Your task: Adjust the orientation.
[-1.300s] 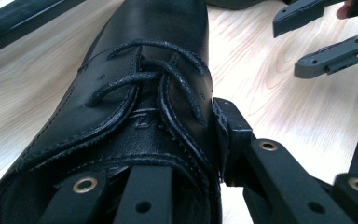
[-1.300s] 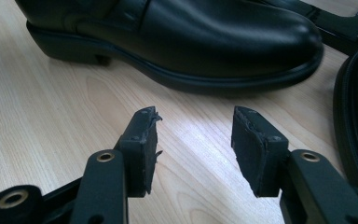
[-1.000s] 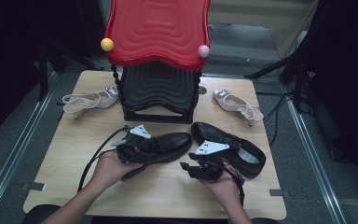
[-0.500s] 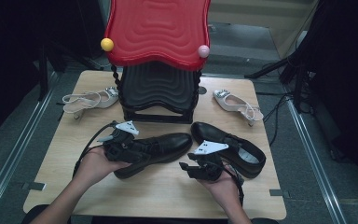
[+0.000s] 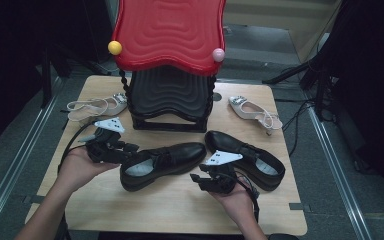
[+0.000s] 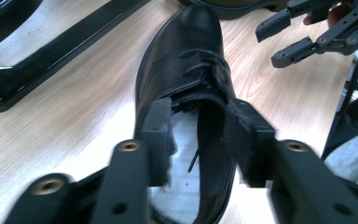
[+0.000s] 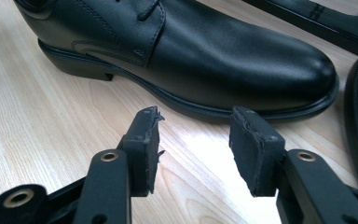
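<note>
A black leather lace-up shoe (image 5: pixel 165 159) lies on the wooden table (image 5: pixel 155 210) with its toe pointing right. My left gripper (image 5: pixel 130 148) is at its heel end. In the left gripper view the open jaws (image 6: pixel 203 135) straddle the shoe's (image 6: pixel 191 56) opening without closing on it. My right gripper (image 5: pixel 200 178) sits just in front of the shoe's side, open and empty. In the right gripper view its jaws (image 7: pixel 193 126) face the shoe's toe half (image 7: pixel 205 51) a short way off. A second black shoe (image 5: pixel 252 157) lies to the right, behind the right gripper.
A black stand (image 5: pixel 170 95) with a red wavy top (image 5: pixel 170 35), a yellow ball (image 5: pixel 114 47) and a pink ball (image 5: pixel 218 54) fills the table's back middle. One white heeled sandal (image 5: pixel 95 106) lies back left and another (image 5: pixel 255 111) back right. Cables trail from both grippers.
My left gripper has drawn back to the left, from over the shoe's middle to its heel end. The shoe and the right gripper have hardly moved.
</note>
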The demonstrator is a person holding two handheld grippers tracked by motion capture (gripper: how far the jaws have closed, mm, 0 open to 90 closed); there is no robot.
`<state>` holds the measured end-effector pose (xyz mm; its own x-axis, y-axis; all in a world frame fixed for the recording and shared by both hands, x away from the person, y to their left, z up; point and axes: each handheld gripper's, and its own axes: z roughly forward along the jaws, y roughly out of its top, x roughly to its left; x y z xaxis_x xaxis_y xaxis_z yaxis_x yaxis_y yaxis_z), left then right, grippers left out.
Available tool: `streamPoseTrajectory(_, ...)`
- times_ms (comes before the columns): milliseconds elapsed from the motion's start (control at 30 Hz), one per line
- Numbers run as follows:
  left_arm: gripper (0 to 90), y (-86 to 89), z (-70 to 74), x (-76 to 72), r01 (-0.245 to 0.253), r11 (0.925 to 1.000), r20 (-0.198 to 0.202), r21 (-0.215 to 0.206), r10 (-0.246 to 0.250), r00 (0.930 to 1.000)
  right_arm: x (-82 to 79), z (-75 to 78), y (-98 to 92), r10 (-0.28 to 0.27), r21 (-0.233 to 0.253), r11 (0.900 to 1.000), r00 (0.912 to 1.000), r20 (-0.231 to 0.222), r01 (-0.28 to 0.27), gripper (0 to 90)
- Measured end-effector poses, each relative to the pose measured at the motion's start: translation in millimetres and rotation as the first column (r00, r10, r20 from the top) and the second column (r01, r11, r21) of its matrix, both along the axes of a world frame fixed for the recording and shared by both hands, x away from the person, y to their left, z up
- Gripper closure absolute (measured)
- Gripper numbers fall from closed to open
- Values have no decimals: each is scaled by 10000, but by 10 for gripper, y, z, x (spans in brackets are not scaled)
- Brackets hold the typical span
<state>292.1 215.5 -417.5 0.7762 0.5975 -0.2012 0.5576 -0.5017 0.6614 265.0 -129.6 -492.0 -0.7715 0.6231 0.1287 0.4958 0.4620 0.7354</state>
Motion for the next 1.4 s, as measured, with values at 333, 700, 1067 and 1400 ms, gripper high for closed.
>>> streamPoseTrajectory(333, 868, 201, -249, 310, 79, 9996, -539, 255, -65, 9985, -10, 58, 83, -273, 349, 9990, 9996, -36, 274, 682)
streamPoseTrajectory(700, 868, 93, -631, 490, 386, 9991, -729, 155, -373, 9966, 126, -20, 245, -383, 262, 9989, 9984, -406, 394, 900)
streamPoseTrajectory(1067, 877, 34, -806, 499, 460, 9988, -751, 145, -448, 9962, 103, -159, 413, -393, 18, 9992, 9984, -397, 394, 900)
streamPoseTrajectory(1400, 900, -7, -820, 463, 626, 9980, -1025, -34, -627, 9928, 159, -157, 418, -520, 12, 9986, 9978, -409, 521, 898)
